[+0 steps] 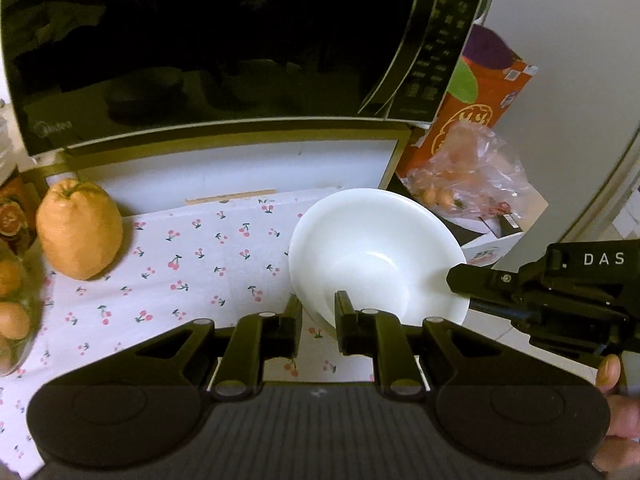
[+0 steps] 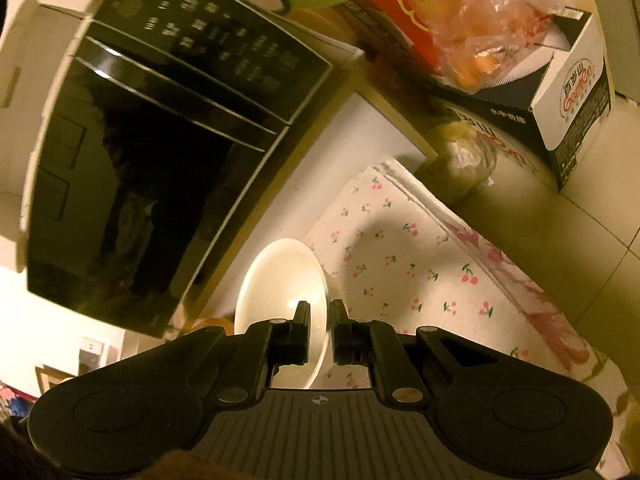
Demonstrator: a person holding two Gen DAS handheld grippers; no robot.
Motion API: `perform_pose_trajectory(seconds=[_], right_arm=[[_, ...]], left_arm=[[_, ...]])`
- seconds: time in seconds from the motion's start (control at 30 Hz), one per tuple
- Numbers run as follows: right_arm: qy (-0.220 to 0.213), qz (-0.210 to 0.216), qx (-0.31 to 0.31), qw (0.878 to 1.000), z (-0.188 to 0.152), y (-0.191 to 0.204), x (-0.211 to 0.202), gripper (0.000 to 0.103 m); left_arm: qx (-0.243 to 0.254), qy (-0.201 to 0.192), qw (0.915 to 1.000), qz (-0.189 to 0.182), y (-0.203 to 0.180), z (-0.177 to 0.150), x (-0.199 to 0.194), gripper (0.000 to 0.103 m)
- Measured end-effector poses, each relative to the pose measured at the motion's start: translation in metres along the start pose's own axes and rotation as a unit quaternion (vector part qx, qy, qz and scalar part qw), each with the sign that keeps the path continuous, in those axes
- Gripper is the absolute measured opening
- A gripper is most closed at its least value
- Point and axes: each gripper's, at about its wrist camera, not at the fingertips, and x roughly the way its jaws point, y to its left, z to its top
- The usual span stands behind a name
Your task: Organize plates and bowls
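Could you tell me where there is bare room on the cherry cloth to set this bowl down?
Free: the cherry cloth between the big citrus and the bowl. Crowded: the left edge with small fruit, and the right past the bowl, with boxes and a plastic bag.

Cherry-print cloth (image 1: 192, 256) carries bowl (image 1: 372, 252), perhaps pomelo (image 1: 78, 230).

A: Far side of the table?
B: One black microwave (image 1: 224, 52), glass door dark, keypad column on its right. Cherry-print cloth (image 1: 192, 264) spread before it.

A: Left?
B: One large knobbly orange citrus fruit (image 1: 79, 229), upright on the cloth; smaller oranges in a clear bag (image 1: 12, 304) at the left edge.

A: Right?
B: Red carton (image 1: 476, 108); crumpled clear plastic bag (image 1: 476, 172) with orange contents; black-and-white printed box (image 2: 568, 100) beneath it.
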Motion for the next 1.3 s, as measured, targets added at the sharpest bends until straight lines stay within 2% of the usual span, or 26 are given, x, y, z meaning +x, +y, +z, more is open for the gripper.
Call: perform_pose_trajectory(seconds=[0.43,0.83,1.3], right_arm=[[0.001,0.008,0.007,1.0,-0.029,0.007,-0.048,0.012],[0.014,-0.031,0.007,0.999,-0.067,-0.002,-0.087,0.012],[0.023,-0.048,0.032,0.998,-0.102,-0.029,-0.109,0.012]], left_arm=[[-0.002,-0.007,1.0,0.002,-0.013,-0.024,-0.048,0.015],[-0.004,0.01,0.9999,0.001,-0.027,-0.066,-0.074,0.015],[0.011,0.04,0.9991,0.011,-0.042,-0.098,-0.083,0.016]])
